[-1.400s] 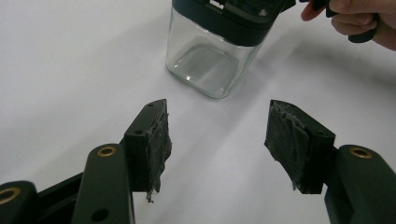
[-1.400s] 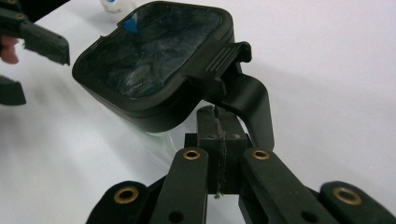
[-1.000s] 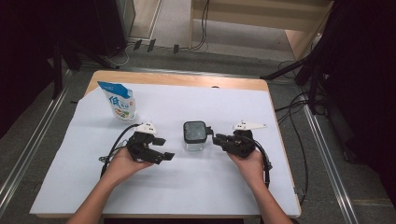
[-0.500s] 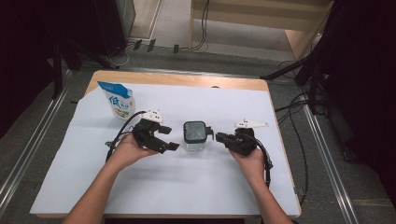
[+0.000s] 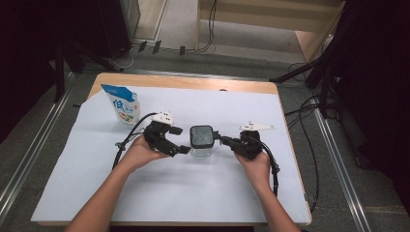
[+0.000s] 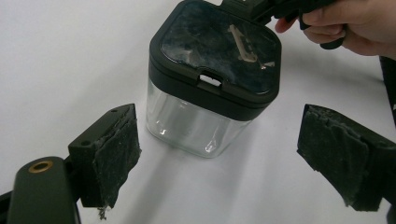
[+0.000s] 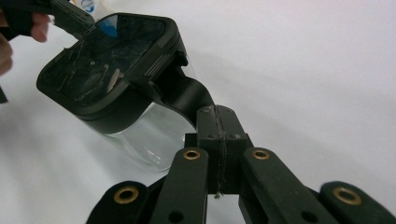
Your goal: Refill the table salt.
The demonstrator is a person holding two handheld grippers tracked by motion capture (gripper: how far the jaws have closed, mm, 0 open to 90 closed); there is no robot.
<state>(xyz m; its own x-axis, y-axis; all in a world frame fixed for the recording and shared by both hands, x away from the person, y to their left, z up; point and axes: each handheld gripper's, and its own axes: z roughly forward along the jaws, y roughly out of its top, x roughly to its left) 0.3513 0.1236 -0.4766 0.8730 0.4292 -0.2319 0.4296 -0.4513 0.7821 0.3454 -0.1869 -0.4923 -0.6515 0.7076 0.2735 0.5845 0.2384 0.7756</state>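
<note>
On white-covered table [image 5: 169, 193], left claw [image 5: 178, 140] released, right claw [image 5: 223, 140] clenched beside jar [image 5: 202, 141], grey floor around.

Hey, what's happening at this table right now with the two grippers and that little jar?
A person works a clear square jar with a dark lid on a white-covered table. The right gripper is shut on a tab at the lid's hinge side. The left gripper faces the jar, its jaws wide and just opened further, with nothing between them. A blue-and-white pouch stands farther back.
</note>
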